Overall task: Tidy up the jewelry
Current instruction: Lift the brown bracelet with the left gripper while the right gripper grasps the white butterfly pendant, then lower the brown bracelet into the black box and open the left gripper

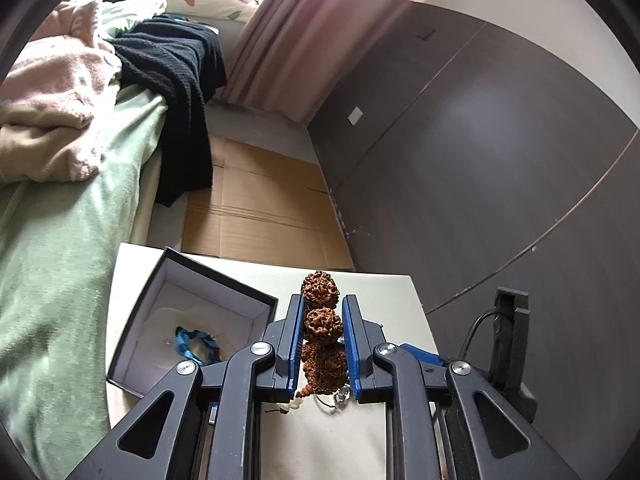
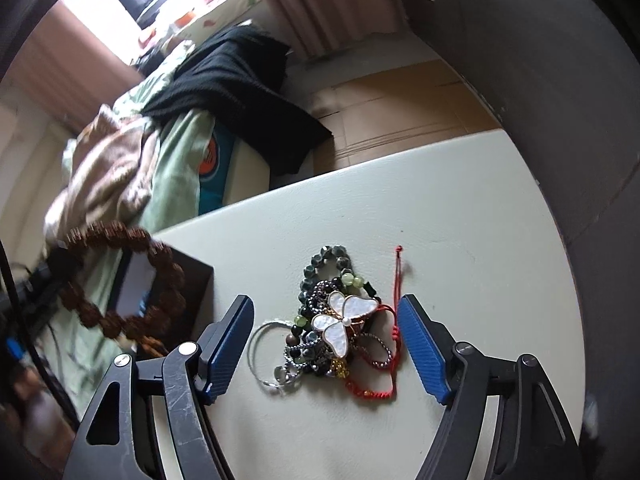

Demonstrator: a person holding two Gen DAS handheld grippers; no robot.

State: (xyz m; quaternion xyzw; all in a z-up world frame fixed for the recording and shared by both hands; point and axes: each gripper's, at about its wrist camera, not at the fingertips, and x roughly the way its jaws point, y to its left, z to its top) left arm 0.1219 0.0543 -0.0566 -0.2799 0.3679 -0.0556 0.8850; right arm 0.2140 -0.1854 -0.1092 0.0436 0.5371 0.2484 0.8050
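Note:
My left gripper (image 1: 322, 312) is shut on a brown knobbly bead bracelet (image 1: 320, 330) and holds it above the white table, just right of an open black box (image 1: 224, 280). The box has a white lining and a blue bracelet (image 1: 196, 346) inside. In the right wrist view the same brown bracelet (image 2: 124, 280) hangs blurred over the box (image 2: 196, 280) at the left. My right gripper (image 2: 326, 316) is open around a pile of jewelry (image 2: 336, 320) on the table: a white butterfly piece, dark and green beads, silver rings, a red cord.
The white table (image 2: 440, 216) ends at a dark wardrobe wall (image 1: 480, 160) on the right. A bed with green sheet (image 1: 60, 260), pink blanket and black knit lies left. Cardboard (image 1: 260, 208) covers the floor beyond the table. A black cabled device (image 1: 510, 340) stands at the right.

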